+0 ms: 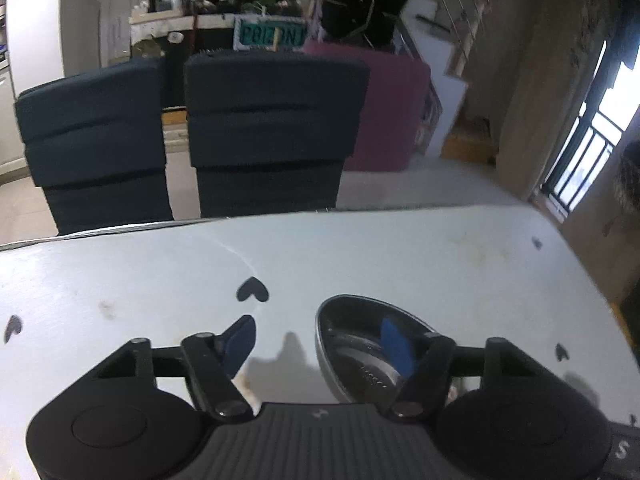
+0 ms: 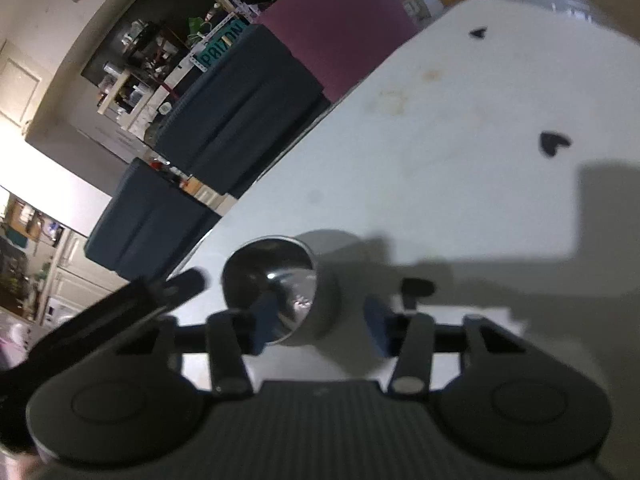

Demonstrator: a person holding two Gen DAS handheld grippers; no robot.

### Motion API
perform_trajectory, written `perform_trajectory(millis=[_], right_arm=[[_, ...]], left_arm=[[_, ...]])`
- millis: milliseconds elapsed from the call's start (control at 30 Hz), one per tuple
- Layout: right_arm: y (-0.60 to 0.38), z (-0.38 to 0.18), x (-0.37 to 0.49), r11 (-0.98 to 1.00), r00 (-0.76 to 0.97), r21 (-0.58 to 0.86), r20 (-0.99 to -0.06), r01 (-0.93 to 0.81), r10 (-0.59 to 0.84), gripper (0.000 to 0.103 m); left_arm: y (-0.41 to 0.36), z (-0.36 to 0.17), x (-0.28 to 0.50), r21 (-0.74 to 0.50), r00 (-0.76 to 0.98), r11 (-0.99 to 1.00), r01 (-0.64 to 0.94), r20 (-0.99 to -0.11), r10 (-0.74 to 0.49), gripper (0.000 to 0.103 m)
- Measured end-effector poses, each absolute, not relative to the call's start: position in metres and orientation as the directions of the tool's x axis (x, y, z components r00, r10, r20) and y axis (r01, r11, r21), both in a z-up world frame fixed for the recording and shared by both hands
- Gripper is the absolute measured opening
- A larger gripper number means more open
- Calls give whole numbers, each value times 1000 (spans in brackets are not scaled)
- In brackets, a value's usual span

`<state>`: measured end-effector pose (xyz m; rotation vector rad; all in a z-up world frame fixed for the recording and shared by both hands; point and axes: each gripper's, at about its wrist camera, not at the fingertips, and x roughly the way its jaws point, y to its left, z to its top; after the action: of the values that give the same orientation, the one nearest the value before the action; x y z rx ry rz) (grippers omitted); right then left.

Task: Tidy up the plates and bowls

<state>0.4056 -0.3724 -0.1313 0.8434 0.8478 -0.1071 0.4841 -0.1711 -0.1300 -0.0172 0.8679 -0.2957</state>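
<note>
Left wrist view: the left tongs [image 1: 320, 344] hang low over the white bench [image 1: 400, 256], spread wide and holding nothing. A steel bowl [image 1: 352, 344] rests on the bench at the right-hand finger; that finger's blue pad [image 1: 394, 346] shows in front of the bowl's hollow, though whether it touches the metal I cannot tell. The other pad is well to the left over bare bench. Two dark chairs [image 1: 272, 128] stand at the far edge, and black heart marks [image 1: 252, 290] dot the surface.

Right wrist view: the frame is tilted and blurred. The right tongs [image 2: 320, 324] are also spread apart with nothing gripped. A shiny steel bowl [image 2: 276, 284] sits upright on the bench [image 2: 460, 100] just ahead, its rim near the left finger's pad [image 2: 262, 320]. A dark bar-like part [image 2: 132, 304] reaches in from the left, too blurred to name.

Judging by this, the step is the approach to a bowl, before any grip. Next move: bring one finger inside the wall and one outside, then close on the rim; thin polished steel may slip.

Only the right view shows the bowl's full rounded side and its shadow; only the left shows the window side of the room. No plates appear in either
</note>
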Motion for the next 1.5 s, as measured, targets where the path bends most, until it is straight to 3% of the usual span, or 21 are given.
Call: perform_trajectory(millis=[267,333,400,633,800,1033,1500], right_arm=[[-368,-146,415,625,673,656,-689,423,268,41],[-368,-150,415,613,668,665,-688,426,282,30],[-366,-154,419,617,668,661,-690,427,278,28],[-369,-146,422,667,681,615,-699,420,217,11],[-368,-143,423,718,683,576,-704,391,193,9],[-350,-132,424,823,655,466,-739,325,160,5],[-321,-90,366,871,654,441,-728,214,208,5]], left_arm=[[-178,-152,503,-87,577,967,239,-788,-213,60],[-174,-153,504,-88,574,968,235,-791,-211,58],[-171,-153,505,-97,571,967,235,-792,-218,57],[-161,-152,505,-144,522,961,236,-815,-251,30],[-161,-152,498,-159,484,953,260,-832,-270,10],[-154,-142,477,-130,499,956,263,-830,-250,6],[-118,-90,386,-133,566,965,224,-788,-240,6]])
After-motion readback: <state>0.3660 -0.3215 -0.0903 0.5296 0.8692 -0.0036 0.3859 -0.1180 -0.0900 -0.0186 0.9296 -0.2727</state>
